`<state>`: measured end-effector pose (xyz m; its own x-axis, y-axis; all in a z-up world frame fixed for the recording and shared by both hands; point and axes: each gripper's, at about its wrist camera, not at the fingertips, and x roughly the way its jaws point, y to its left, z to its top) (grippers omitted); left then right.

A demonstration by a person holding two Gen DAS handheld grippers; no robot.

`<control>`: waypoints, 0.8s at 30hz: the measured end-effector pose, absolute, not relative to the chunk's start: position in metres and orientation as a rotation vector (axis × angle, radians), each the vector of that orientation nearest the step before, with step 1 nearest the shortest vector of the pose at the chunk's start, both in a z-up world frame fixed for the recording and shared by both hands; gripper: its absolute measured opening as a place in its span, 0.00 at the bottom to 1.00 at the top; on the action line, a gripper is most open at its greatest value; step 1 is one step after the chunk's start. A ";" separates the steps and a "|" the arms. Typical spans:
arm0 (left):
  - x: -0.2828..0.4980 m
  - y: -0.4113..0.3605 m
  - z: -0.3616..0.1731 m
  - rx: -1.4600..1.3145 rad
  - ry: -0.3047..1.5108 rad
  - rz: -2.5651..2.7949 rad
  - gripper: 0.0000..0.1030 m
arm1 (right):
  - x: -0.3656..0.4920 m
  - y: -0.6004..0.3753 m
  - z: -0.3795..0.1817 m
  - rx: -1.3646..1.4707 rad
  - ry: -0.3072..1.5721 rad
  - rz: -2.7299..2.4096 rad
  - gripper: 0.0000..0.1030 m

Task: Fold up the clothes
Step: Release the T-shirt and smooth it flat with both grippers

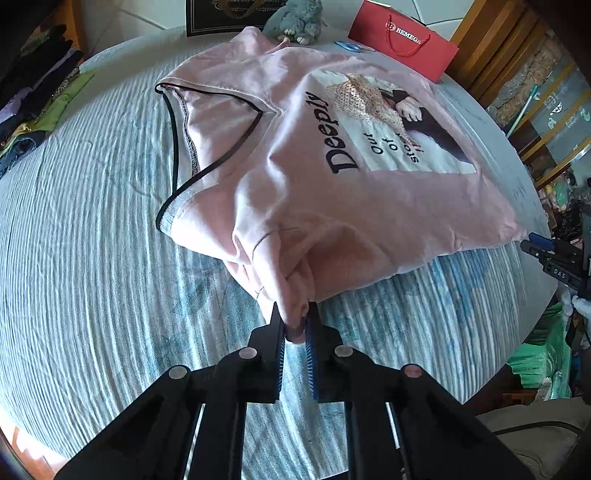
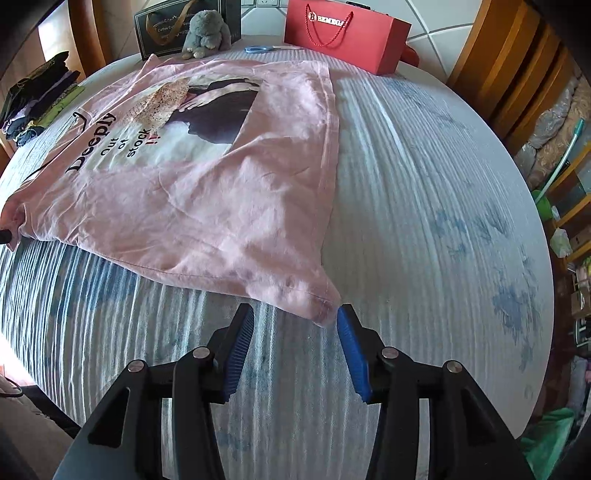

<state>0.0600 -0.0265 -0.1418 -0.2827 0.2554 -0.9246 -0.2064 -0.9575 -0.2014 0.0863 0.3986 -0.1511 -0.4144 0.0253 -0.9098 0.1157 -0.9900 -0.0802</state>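
Striped bedspread (image 2: 424,192) under everything, pink T-shirt (image 2: 207,206) spread print-up for folding. Your left gripper (image 1: 295,323) pinches its near shoulder bunch to lift; your right gripper (image 2: 295,321) gapes around the near hem corner, not gripping.

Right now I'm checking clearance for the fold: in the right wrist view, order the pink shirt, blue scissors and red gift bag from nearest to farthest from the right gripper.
From the right gripper:
1. Pink shirt, corner at the fingertips.
2. Blue scissors, beyond the shirt's far edge.
3. Red gift bag, far edge, standing just behind the scissors.

Left tongs (image 1: 294,320) clamped shut; right tongs (image 2: 295,314) spread apart.
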 end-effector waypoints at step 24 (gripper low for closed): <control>-0.004 -0.041 -0.097 -1.509 0.145 2.461 0.54 | 0.087 0.377 -0.133 1.572 0.059 -2.622 0.45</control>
<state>-0.0041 -0.0412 -0.0973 -0.4321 0.1606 -0.8874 -0.2634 -0.9636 -0.0461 0.0874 0.3766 -0.1333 -0.4689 -0.0523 -0.8817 0.0922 -0.9957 0.0100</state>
